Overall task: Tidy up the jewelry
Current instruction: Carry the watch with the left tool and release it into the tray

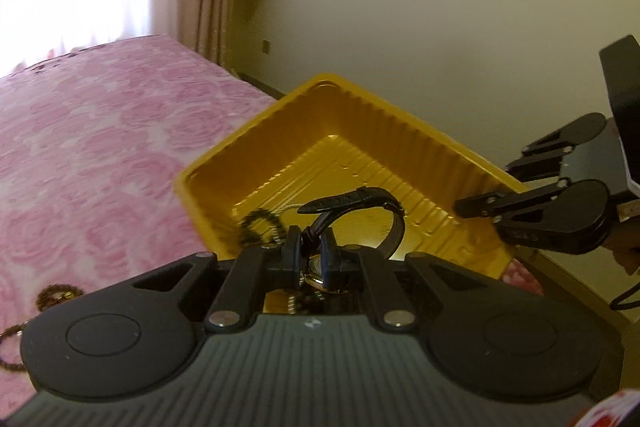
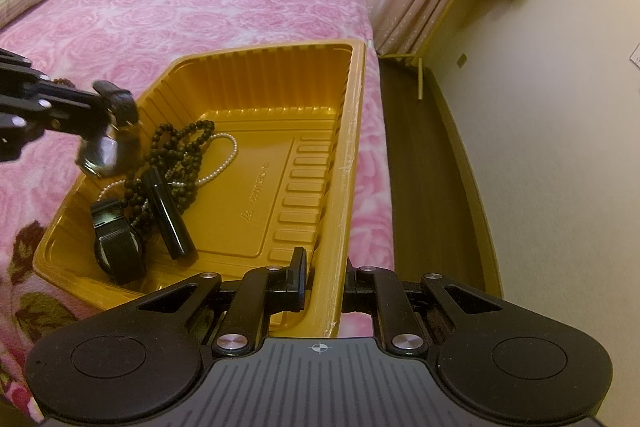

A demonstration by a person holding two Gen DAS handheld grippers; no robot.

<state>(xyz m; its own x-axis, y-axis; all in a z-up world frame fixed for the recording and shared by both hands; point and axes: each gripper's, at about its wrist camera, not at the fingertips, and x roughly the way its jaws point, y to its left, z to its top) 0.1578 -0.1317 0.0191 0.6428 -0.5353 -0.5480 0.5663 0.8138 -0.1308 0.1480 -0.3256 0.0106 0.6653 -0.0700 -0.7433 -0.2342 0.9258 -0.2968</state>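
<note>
We hold the left gripper [image 1: 311,259] tilted downward over the near corner of the yellow tray [image 2: 352,131], its jaws pinched narrow on a wristwatch [image 1: 352,211]; the black strap loops up ahead of the fingertips and the case hangs between them. Our right gripper [image 2: 324,285] points down more steeply, jaws clamped on the tray's rim, one finger inside and one outside the wall. The tray sits on the pink bedspread [image 2: 180,15]. Inside it lie dark beads [image 2: 180,147], a pearl strand [image 2: 228,159], another watch [image 2: 118,247] and a black tube [image 2: 168,215].
</note>
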